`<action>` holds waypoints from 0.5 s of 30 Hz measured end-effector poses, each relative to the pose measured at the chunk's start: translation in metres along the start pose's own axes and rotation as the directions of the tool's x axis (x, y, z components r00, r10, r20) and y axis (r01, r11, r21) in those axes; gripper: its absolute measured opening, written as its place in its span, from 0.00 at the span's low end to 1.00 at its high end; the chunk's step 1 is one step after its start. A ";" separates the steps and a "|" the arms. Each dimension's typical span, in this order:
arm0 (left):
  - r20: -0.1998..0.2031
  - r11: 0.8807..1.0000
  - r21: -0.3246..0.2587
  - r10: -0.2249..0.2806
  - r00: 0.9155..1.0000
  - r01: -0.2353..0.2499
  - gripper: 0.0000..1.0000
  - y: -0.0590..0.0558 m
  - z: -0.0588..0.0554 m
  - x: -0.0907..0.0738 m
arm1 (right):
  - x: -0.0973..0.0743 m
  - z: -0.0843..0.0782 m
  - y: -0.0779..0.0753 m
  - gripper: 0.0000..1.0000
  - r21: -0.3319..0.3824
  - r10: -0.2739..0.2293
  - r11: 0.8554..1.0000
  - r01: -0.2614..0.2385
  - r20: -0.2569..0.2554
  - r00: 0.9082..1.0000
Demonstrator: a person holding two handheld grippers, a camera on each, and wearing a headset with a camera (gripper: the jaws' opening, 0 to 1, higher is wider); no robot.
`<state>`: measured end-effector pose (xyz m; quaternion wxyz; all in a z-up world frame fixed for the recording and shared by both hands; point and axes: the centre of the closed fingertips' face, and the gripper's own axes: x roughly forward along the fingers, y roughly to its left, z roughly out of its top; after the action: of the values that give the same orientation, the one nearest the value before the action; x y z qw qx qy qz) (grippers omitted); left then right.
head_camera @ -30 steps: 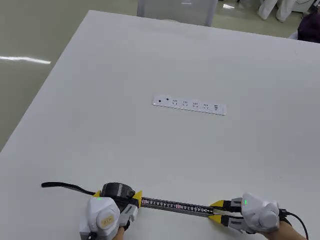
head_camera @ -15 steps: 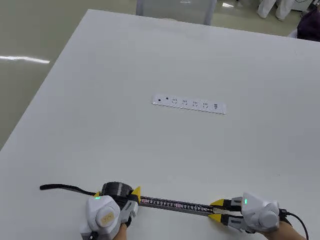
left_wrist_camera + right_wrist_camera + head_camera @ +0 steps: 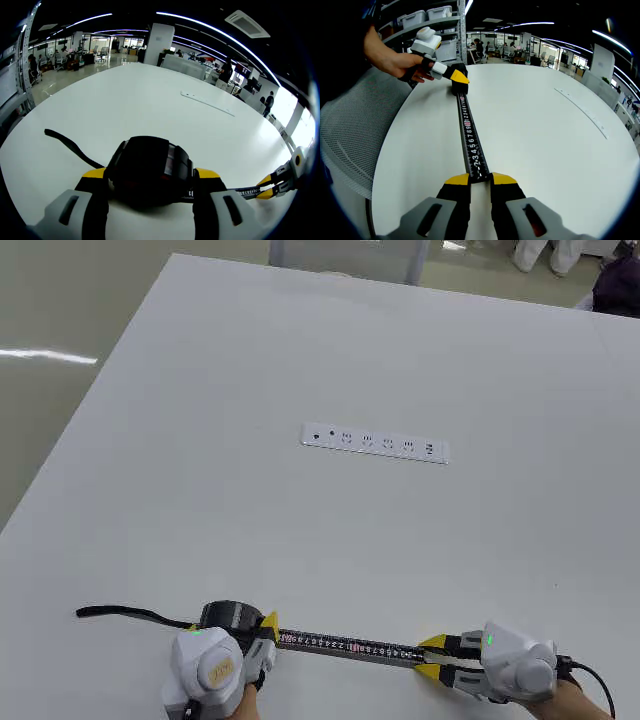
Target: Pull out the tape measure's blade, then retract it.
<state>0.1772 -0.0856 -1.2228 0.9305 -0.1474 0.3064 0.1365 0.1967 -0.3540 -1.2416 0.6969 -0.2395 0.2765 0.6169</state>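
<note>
The left gripper (image 3: 150, 173) is clamped around a black tape measure (image 3: 232, 617) at the near edge of a white table (image 3: 300, 360). The right gripper (image 3: 480, 179) pinches the tip of its blade (image 3: 470, 135), drawn out flat between the two

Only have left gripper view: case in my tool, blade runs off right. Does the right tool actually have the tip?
Observer: Yes. In the right gripper view the right tool is shut on the very end of the blade.
Operator: Kinked anywhere?
Observer: No. The head view shows it straight from the tape measure case to the right tool, lying along the table.
Operator: Which face up?
Observer: Printed scale up in the right gripper view, lowest digits at the jaws.
</note>
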 end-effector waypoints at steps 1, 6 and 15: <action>0.002 1.000 -0.004 0.002 1.000 -0.002 0.66 0.000 0.000 0.000 | 0.000 0.000 0.000 0.13 0.001 -0.001 1.000 0.001 0.001 1.000; 0.007 1.000 -0.021 0.013 1.000 -0.013 0.67 0.000 0.001 0.002 | 0.000 0.000 0.001 0.13 0.003 -0.002 1.000 0.002 0.005 1.000; 0.012 0.999 -0.052 0.009 1.000 -0.009 0.66 0.001 0.000 0.003 | 0.000 0.001 0.001 0.13 0.003 -0.001 1.000 0.001 0.007 1.000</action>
<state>0.1792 -0.0840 -1.2253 0.9276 -0.1693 0.2976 0.1496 0.1959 -0.3538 -1.2408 0.6986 -0.2363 0.2749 0.6168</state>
